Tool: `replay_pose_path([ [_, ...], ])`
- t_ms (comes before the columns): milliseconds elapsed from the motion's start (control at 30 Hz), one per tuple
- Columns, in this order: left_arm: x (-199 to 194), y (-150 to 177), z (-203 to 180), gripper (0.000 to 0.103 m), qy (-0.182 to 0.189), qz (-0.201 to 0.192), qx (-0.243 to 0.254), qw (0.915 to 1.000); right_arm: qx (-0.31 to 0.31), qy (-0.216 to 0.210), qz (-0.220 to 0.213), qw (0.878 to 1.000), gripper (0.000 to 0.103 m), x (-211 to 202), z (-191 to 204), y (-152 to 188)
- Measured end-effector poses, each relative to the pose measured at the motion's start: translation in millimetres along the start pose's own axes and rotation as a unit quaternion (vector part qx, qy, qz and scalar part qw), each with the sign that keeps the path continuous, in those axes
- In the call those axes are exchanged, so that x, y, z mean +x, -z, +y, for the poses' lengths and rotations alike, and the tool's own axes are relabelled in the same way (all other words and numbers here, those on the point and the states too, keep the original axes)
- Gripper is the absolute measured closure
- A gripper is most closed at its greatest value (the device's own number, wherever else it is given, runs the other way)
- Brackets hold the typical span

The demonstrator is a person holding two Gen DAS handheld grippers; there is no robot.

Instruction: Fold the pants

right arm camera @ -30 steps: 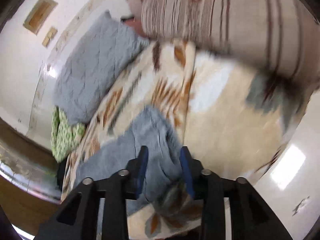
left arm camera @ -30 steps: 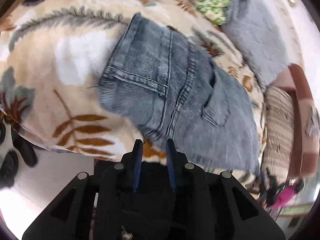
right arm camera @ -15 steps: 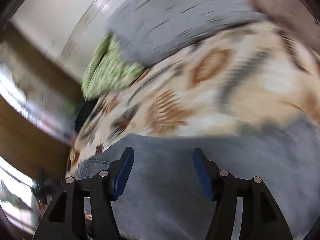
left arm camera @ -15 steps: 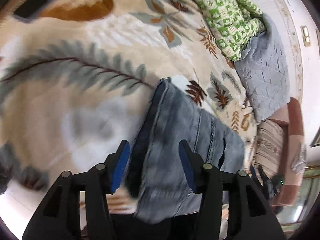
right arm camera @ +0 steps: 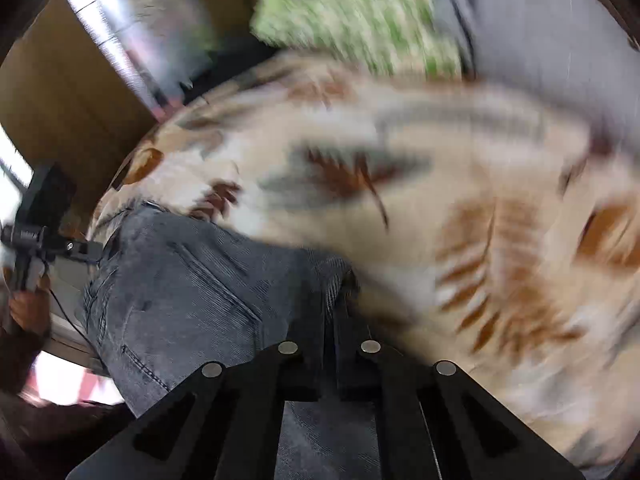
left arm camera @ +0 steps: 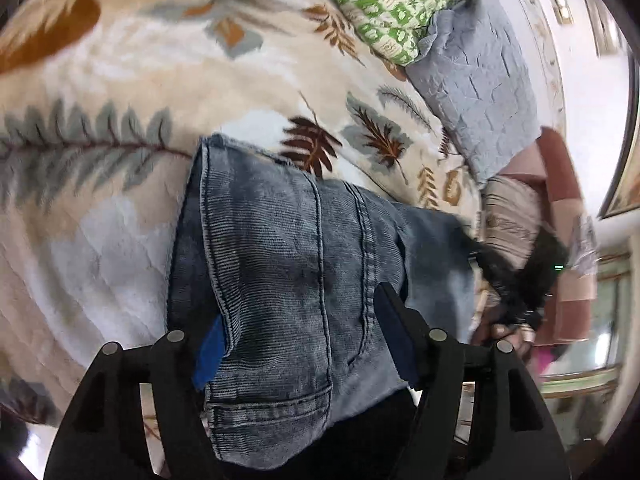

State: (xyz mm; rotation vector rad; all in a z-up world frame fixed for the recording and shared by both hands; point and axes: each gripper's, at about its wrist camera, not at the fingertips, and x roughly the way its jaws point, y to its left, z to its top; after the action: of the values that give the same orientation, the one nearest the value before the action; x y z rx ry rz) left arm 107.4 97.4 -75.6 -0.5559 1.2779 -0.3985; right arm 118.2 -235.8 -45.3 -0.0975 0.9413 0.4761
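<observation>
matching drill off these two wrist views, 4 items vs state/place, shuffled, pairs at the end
Items:
1. left gripper
2. right gripper
3. folded grey-blue denim pants
4. green-and-white patterned cloth

States or places:
A. bunched at the far edge of the bed, against the grey quilted blanket
B. jaws shut on a denim edge
C. jaws apart, straddling the denim
D. lying on the cream leaf-print blanket

Pairs: 1-C, 2-B, 3-D, 4-A

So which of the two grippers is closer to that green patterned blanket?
Hard to call; neither is near. The left gripper straddles the jeans, jaws just opened. The right gripper is shut on the jeans' edge. The green blanket lies far across the bed.
</observation>
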Motion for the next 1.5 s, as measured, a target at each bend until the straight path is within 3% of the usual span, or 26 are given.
replay_pose_path([
  [67,11,-5,2,0.042,-0.038,0.004,-0.011,0.9992,0.010,0.039,0.035,0.999,0.101,24,-13,6],
  [100,19,-6,5,0.049,-0.046,0.017,-0.021,0.9986,0.014,0.050,0.050,0.997,0.101,33,-17,10],
  [167,21,-3,10,0.052,-0.050,0.025,-0.038,0.9977,0.023,0.068,0.072,0.995,0.101,47,-23,19],
  [267,3,4,8,0.052,-0.052,0.010,-0.032,0.9981,0.090,0.067,0.026,0.993,0.095,20,-35,28],
  [333,-13,12,7,0.052,-0.051,-0.003,-0.028,0.9983,0.154,0.041,-0.013,0.987,0.091,-10,-49,43],
  [367,-21,17,6,0.052,-0.047,-0.008,-0.023,0.9986,0.178,0.032,-0.028,0.983,0.082,-23,-54,50],
  [400,-28,21,7,0.050,-0.044,-0.013,-0.020,0.9987,0.208,0.024,-0.047,0.977,0.071,-42,-66,64],
  [467,-41,29,9,0.043,-0.035,-0.023,-0.016,0.9990,0.255,0.037,-0.076,0.963,0.065,-83,-97,99],
  [533,-41,30,12,0.034,-0.034,-0.026,-0.024,0.9988,0.288,0.076,-0.084,0.951,0.065,-108,-126,125],
  [700,-12,32,18,0.034,-0.023,0.004,-0.074,0.9970,0.394,0.162,-0.089,0.900,0.061,-168,-210,209],
  [800,-6,34,11,0.033,-0.047,0.000,-0.071,0.9964,0.414,0.176,-0.081,0.889,0.061,-172,-231,235],
  [900,-3,32,10,0.030,-0.054,0.001,-0.075,0.9957,0.412,0.167,-0.065,0.894,0.061,-157,-238,241],
  [967,-1,30,10,0.030,-0.059,0.005,-0.083,0.9948,0.390,0.163,-0.058,0.905,0.061,-145,-234,236],
  [1000,0,29,9,0.030,-0.063,0.006,-0.084,0.9945,0.364,0.177,-0.033,0.914,0.065,-134,-232,231],
  [1033,0,29,7,0.030,-0.067,0.006,-0.085,0.9941,0.345,0.190,-0.015,0.919,0.071,-125,-228,226],
  [1067,-1,29,6,0.030,-0.069,0.005,-0.084,0.9941,0.308,0.215,0.005,0.927,0.091,-121,-223,220],
  [1100,-3,30,3,0.030,-0.070,0.002,-0.080,0.9943,0.291,0.220,0.001,0.931,0.103,-123,-222,214],
  [1200,-6,28,-4,0.030,-0.078,-0.015,-0.065,0.9947,0.293,0.224,-0.050,0.928,0.103,-148,-226,202],
  [1300,5,24,-4,0.029,-0.092,-0.006,-0.072,0.9932,0.317,0.210,-0.042,0.924,0.103,-146,-242,201],
  [1333,8,24,-5,0.029,-0.089,-0.001,-0.071,0.9935,0.336,0.180,-0.039,0.924,0.101,-144,-247,205],
  [1433,10,22,-8,0.029,-0.100,-0.006,-0.055,0.9935,0.366,0.150,-0.044,0.918,0.092,-139,-250,221],
  [1500,10,17,-4,0.028,-0.091,-0.011,-0.059,0.9940,0.362,0.159,-0.043,0.917,0.070,-135,-245,230],
])
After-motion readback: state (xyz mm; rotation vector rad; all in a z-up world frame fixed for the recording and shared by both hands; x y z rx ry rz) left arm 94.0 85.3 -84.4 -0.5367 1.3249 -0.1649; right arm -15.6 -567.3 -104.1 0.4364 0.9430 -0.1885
